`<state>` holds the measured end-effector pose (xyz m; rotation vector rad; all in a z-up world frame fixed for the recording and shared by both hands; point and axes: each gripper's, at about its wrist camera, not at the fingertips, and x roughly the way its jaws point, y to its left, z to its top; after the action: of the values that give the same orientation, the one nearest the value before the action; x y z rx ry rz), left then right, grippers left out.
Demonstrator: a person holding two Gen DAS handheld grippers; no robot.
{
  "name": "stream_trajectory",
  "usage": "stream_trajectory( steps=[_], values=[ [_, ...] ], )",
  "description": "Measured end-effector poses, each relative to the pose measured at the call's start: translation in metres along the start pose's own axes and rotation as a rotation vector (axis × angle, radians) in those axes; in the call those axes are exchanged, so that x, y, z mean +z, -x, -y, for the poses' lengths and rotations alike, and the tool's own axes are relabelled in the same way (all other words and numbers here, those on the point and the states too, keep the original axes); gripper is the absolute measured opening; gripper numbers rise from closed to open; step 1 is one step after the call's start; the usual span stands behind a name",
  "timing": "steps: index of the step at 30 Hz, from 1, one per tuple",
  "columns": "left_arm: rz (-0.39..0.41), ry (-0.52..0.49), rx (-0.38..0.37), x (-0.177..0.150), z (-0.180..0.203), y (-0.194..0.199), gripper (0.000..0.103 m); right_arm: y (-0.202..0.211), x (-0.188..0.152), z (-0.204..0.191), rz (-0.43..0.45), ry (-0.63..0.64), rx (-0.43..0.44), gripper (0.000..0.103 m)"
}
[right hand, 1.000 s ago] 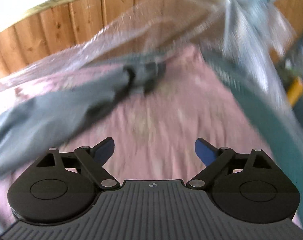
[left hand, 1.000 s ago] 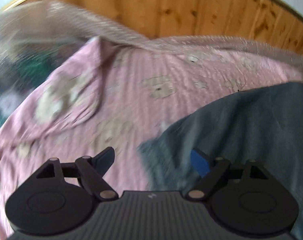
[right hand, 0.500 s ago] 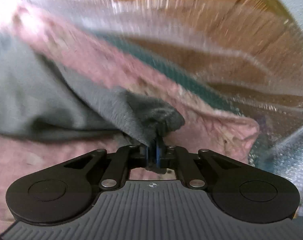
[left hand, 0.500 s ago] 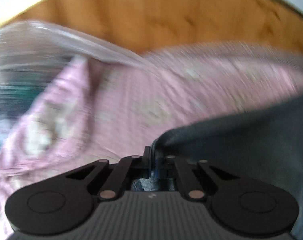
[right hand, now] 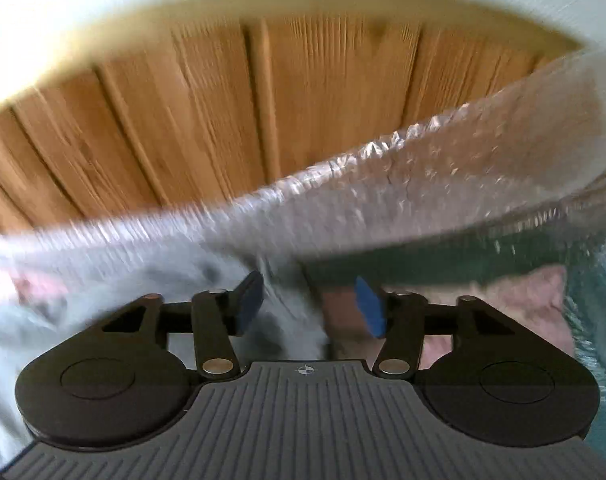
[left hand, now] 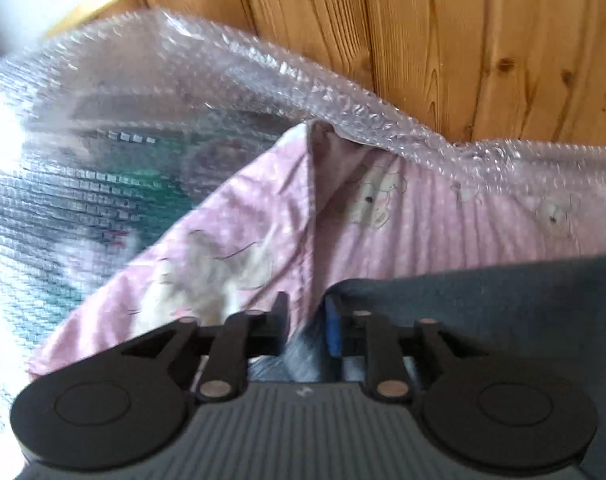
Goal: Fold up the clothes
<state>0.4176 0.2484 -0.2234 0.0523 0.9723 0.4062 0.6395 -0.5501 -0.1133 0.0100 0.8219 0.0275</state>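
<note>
Clearly, my left hand-held gripper (left hand: 306,322), narrowly parted around the dark grey cotton garment (left hand: 483,312) stretching rightward, sat nearer than my spread right hand-held gripper (right hand: 309,306).

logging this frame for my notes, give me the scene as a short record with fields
task item: grey garment, lying on pink printed sheet
left hand-held gripper: fingers slightly apart, grey fabric between them
right hand-held gripper: open, over blurred grey fabric
cover: bubble wrap along the sheet's far edge
backdrop: wooden panel wall
image quality: right wrist view motion-blurred
</note>
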Motion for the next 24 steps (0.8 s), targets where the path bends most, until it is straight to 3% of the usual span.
stream_trajectory(
  steps=[1, 3, 6, 8, 9, 10, 11, 13, 18, 21, 24],
  values=[
    [0.01, 0.015, -0.003, -0.008, -0.008, 0.01, 0.054, 0.009, -0.01, 0.001, 0.046, -0.007, -0.031, 0.077],
    [0.013, 0.056, -0.033, -0.024, -0.027, 0.031, 0.055, 0.017, -0.035, 0.003, 0.088, 0.002, -0.041, 0.077],
    [-0.017, 0.124, -0.088, -0.049, -0.043, 0.06, 0.058, 0.003, -0.063, -0.002, 0.042, 0.07, 0.033, 0.078],
    [-0.046, 0.159, -0.123, -0.066, -0.048, 0.075, 0.058, -0.016, -0.072, -0.01, 0.018, 0.12, 0.01, 0.078],
    [-0.066, 0.168, -0.136, -0.074, -0.048, 0.079, 0.058, -0.024, -0.074, -0.009, 0.016, 0.121, -0.006, 0.073],
    [-0.085, 0.178, -0.149, -0.082, -0.048, 0.084, 0.057, -0.032, -0.073, -0.006, -0.017, 0.099, 0.006, 0.061],
    [-0.092, 0.184, -0.148, -0.088, -0.05, 0.088, 0.057, -0.041, -0.072, -0.003, -0.076, 0.065, 0.035, 0.003],
    [-0.093, 0.195, -0.134, -0.096, -0.057, 0.095, 0.057, -0.027, -0.065, 0.006, -0.111, 0.016, 0.082, 0.003],
    [-0.097, 0.218, -0.101, -0.115, -0.071, 0.111, 0.057, 0.082, -0.041, 0.052, -0.099, -0.123, 0.201, 0.003],
    [-0.101, 0.223, -0.09, -0.119, -0.075, 0.112, 0.057, 0.117, -0.041, 0.089, -0.138, -0.187, 0.198, 0.003],
    [-0.122, 0.19, -0.091, -0.124, -0.07, 0.115, 0.057, 0.102, -0.069, 0.109, -0.233, -0.216, 0.117, 0.005]
  ],
)
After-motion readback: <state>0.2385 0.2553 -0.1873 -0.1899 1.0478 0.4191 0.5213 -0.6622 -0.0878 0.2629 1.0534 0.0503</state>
